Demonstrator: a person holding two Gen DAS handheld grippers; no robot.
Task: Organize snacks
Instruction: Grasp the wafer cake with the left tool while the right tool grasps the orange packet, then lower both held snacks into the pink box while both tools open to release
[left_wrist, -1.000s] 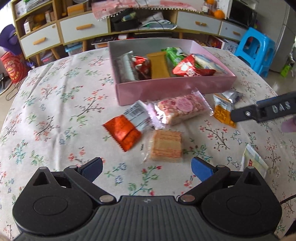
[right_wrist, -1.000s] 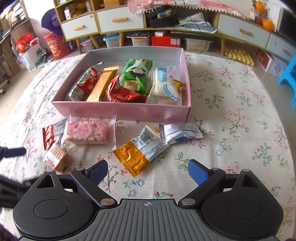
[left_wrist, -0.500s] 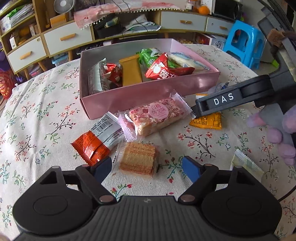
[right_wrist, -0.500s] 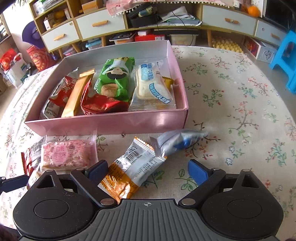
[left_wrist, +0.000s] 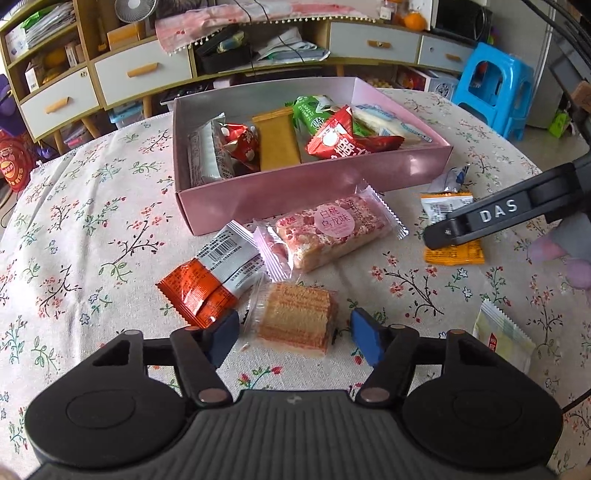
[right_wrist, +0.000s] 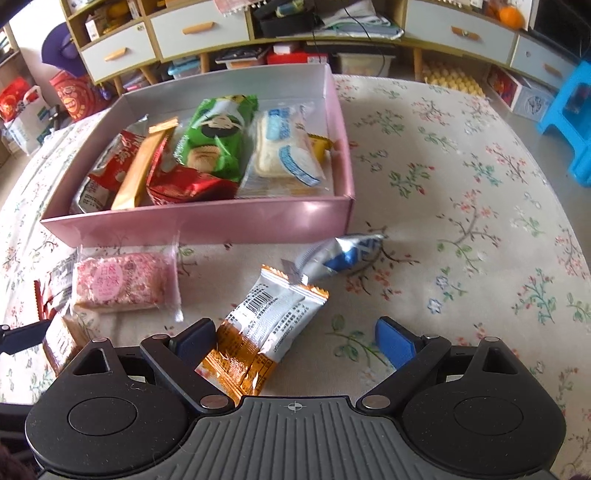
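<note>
A pink box (left_wrist: 314, 184) (right_wrist: 207, 223) on the floral tablecloth holds several snack packets. My left gripper (left_wrist: 295, 334) is open, its fingers on either side of a wafer biscuit packet (left_wrist: 295, 319). Beyond it lie an orange-and-silver packet (left_wrist: 210, 277) and a pink nougat bar (left_wrist: 328, 230) (right_wrist: 122, 282). My right gripper (right_wrist: 295, 338) is open over an orange-and-silver packet (right_wrist: 258, 328), whose lower end lies between its fingers. A silver-and-blue packet (right_wrist: 341, 253) lies just past it. The right gripper's finger (left_wrist: 480, 218) shows in the left wrist view.
A pale green packet (left_wrist: 502, 339) lies at the table's right edge. Shelves and drawers (left_wrist: 140, 70) stand behind the table, and a blue stool (left_wrist: 495, 85) stands at the right. Bare tablecloth (right_wrist: 461, 206) lies right of the box.
Both grippers have moved forward and down. The wafer packet now lies between the left fingers, and the orange-and-silver packet reaches between the right fingers.
</note>
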